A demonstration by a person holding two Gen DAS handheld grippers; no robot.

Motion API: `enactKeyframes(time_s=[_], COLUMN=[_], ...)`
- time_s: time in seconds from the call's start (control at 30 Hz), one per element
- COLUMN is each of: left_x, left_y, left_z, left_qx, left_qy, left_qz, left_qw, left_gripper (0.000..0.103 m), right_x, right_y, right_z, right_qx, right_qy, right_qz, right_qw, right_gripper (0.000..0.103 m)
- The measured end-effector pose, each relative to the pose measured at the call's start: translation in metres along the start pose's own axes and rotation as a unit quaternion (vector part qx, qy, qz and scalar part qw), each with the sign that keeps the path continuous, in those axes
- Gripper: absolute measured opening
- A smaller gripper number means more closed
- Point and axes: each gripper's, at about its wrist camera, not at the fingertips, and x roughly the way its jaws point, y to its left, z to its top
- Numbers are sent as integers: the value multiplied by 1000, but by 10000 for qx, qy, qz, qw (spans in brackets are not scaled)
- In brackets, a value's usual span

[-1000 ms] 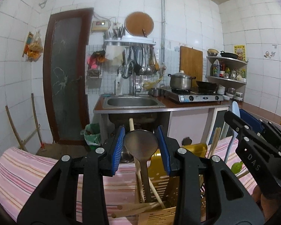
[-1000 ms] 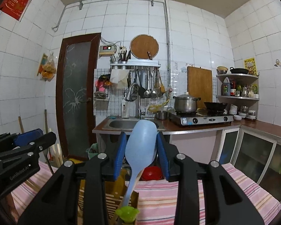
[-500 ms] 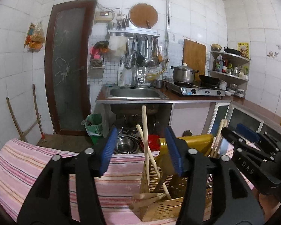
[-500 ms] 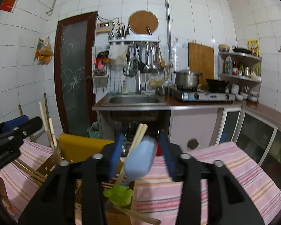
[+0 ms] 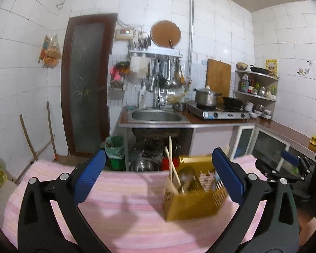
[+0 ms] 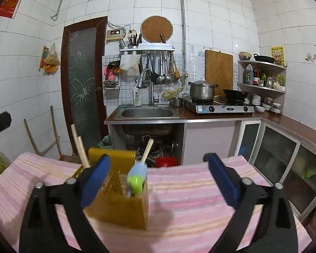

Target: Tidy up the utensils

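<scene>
A worktop (image 6: 189, 191) covered with a pink striped cloth (image 5: 126, 191) fills the lower part of both wrist views. On it stands a yellow slatted utensil holder (image 6: 115, 206), well in from the near edge and closer to the far edge; in the left wrist view it (image 5: 191, 202) looks motion-blurred.

The left tongs (image 5: 158, 179) are spread wide with nothing between their blue pads (image 5: 90, 175), hanging over the cloth just left of the holder. The right tongs (image 6: 158, 181) are likewise wide apart and carry nothing; the left pad (image 6: 94, 181) overlaps the holder's near left corner in the picture, though contact cannot be judged.

Inside the holder stands a pale blue spoon (image 6: 138, 175) with a green handle end (image 6: 134, 182), at the holder's right near corner. Wooden chopsticks (image 6: 80, 145) lean out at the left side, and another wooden stick (image 6: 147, 149) rises behind the spoon.
</scene>
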Motion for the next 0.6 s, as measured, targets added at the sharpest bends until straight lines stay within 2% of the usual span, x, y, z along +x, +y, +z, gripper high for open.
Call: enactKeyframes(time_s=[0.13,0.27,0.4,0.5,0.6], left_x=[-39,-73,-88,-99,-106], left_y=[-5,-7,-10,-14,-15], left_z=[-33,-77,-118,-150,-169], left_qx=[135,-26,-44,85,141], left_qy=[158,344,567,625,606], left_qz=[67,123,158,409,592], left_qw=[9998,9993,9983,9972,9963], left_gripper=[98,98,98,98,98], right_x=[-43,-77,-102,-117,-127], right_y=[3,11,22,27,26], right_z=[-26,-64,-110,-136,-149], right_qx=[-9,-106,-220,-331,-255], right_qy=[16,149,364,406,396], right_qz=[55,218,297,279,223], right_qw=[10000,9996,9987,9982,9986], right_gripper=[99,99,99,99,99])
